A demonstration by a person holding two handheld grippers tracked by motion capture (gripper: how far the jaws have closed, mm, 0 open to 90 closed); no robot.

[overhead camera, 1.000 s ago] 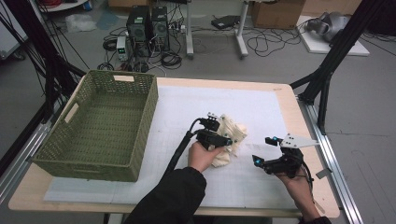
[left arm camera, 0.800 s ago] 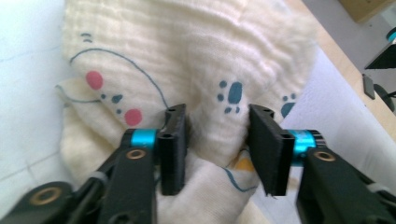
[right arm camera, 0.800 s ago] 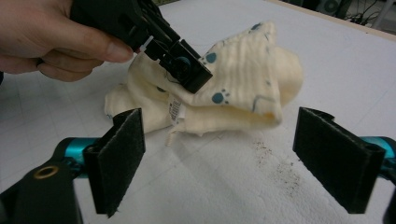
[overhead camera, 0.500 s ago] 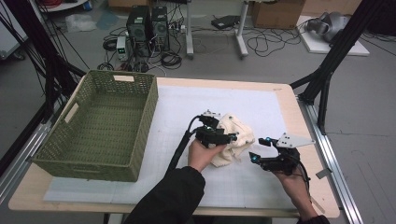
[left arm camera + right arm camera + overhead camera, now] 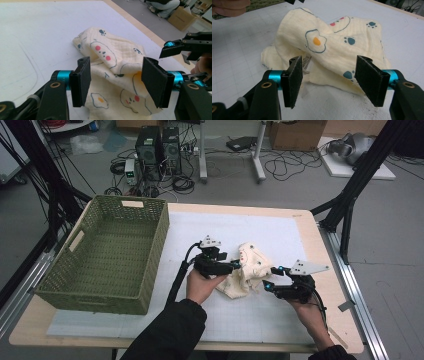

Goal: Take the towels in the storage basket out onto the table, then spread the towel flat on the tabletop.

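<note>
A green wicker basket (image 5: 107, 255) stands at the left of the tabletop (image 5: 305, 227). The left hand-held gripper (image 5: 235, 265) has its jaws apart over a crumpled cream cloth (image 5: 247, 272) lying mid-tabletop, pads not pressing it. The right hand-held gripper (image 5: 270, 277), jaws just narrowing yet apart, faces the cloth's other edge without gripping.

Both hands reach in low over the table, the left gripper (image 5: 235, 265) with jaws apart, the right gripper (image 5: 270, 277) with jaws just closing, still apart.

crumpled cream cloth (image 5: 329, 47) lies on the white mat (image 5: 234, 67); right gripper (image 5: 329, 77) fingers closing, spread before it.
</note>
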